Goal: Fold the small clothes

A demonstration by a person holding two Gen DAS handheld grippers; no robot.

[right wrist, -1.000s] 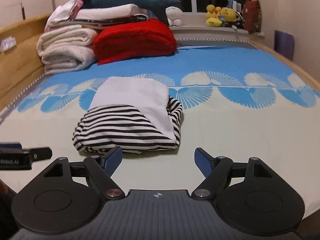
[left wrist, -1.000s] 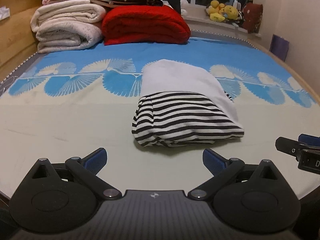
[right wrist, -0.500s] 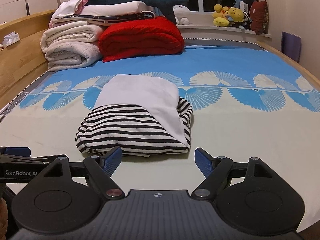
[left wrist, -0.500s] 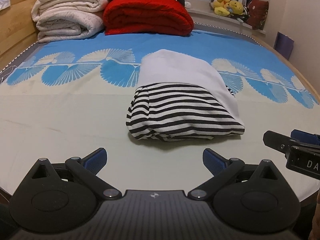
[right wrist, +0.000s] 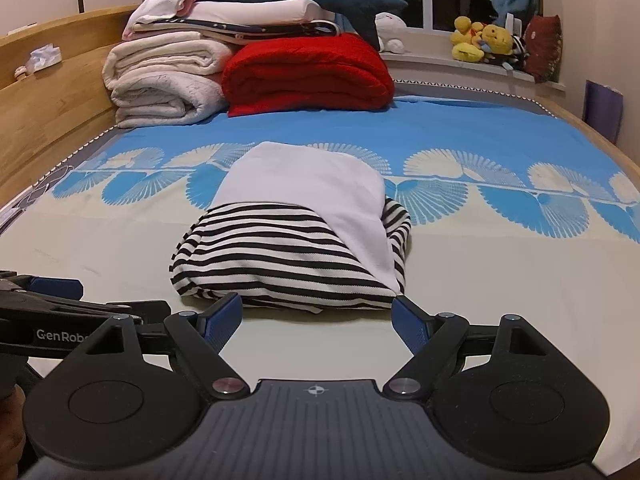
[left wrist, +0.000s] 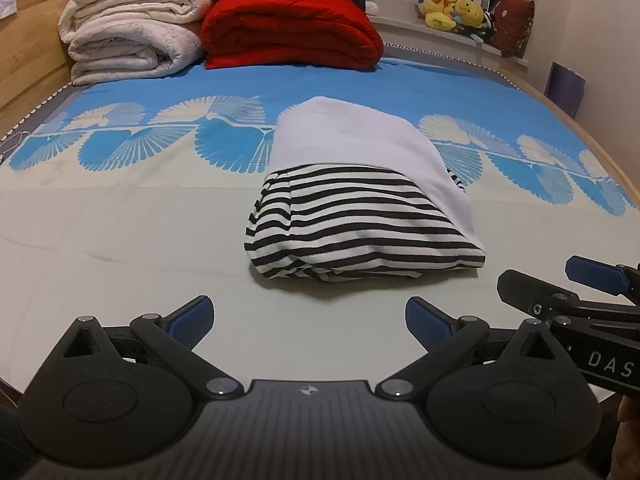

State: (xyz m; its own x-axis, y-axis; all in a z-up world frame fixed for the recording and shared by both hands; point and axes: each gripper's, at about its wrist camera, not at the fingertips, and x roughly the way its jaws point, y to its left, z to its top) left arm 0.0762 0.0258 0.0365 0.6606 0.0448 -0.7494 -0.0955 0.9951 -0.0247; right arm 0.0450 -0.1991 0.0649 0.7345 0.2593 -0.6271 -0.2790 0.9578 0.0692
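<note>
A small black-and-white striped garment (left wrist: 360, 224) (right wrist: 288, 256) lies folded into a compact bundle on the bed, with a plain white panel over its far and right side. My left gripper (left wrist: 308, 320) is open, a little short of the bundle's near edge, nothing between its fingers. My right gripper (right wrist: 318, 316) is open too, its blue pads level with the bundle's near edge on either side, not touching as far as I can tell. Each gripper shows in the other's view: the right gripper (left wrist: 576, 292) at lower right, the left gripper (right wrist: 68, 300) at lower left.
The bed cover (left wrist: 120, 216) is pale near me and blue with fan patterns further off. Folded cream blankets (right wrist: 168, 80) and a red blanket (right wrist: 308, 74) are stacked at the headboard end. A wooden bed rail (right wrist: 52, 92) runs along the left. Plush toys (right wrist: 484, 40) sit on the window sill.
Both grippers have drawn closer to the striped bundle and to each other. Both stay open. The bundle has not moved.
</note>
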